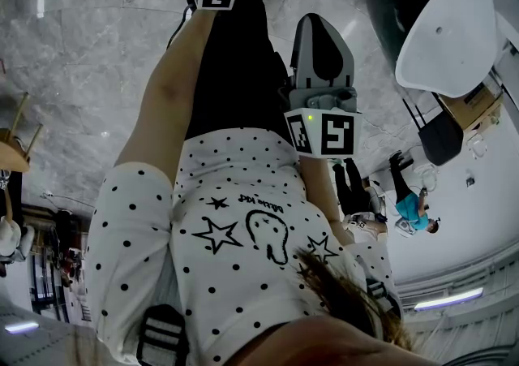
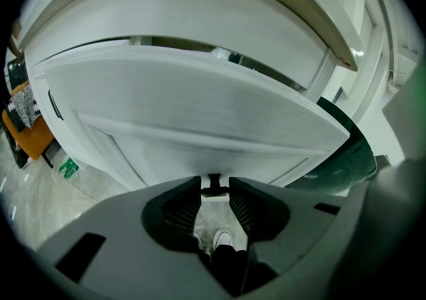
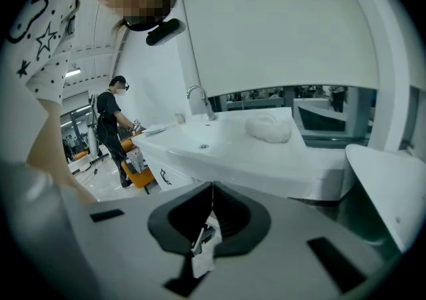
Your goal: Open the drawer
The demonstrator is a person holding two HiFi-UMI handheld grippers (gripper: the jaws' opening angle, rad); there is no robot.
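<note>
The small black drawer handle (image 2: 214, 185) is clamped between the left gripper's (image 2: 214, 181) jaws, with the white drawer front (image 2: 200, 112) dead ahead. The right gripper (image 3: 212, 189) is kept closed and empty.

Drawer (image 2: 200, 112) under countertop (image 2: 200, 6); cloth (image 3: 269, 127) right of faucet (image 3: 197, 98).

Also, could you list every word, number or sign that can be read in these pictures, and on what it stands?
Shirt: one short line of print beside the drawn face, too small to read.
Marker cubes: black-and-white square patterns only, no words.
Nothing else carries readable text.
</note>
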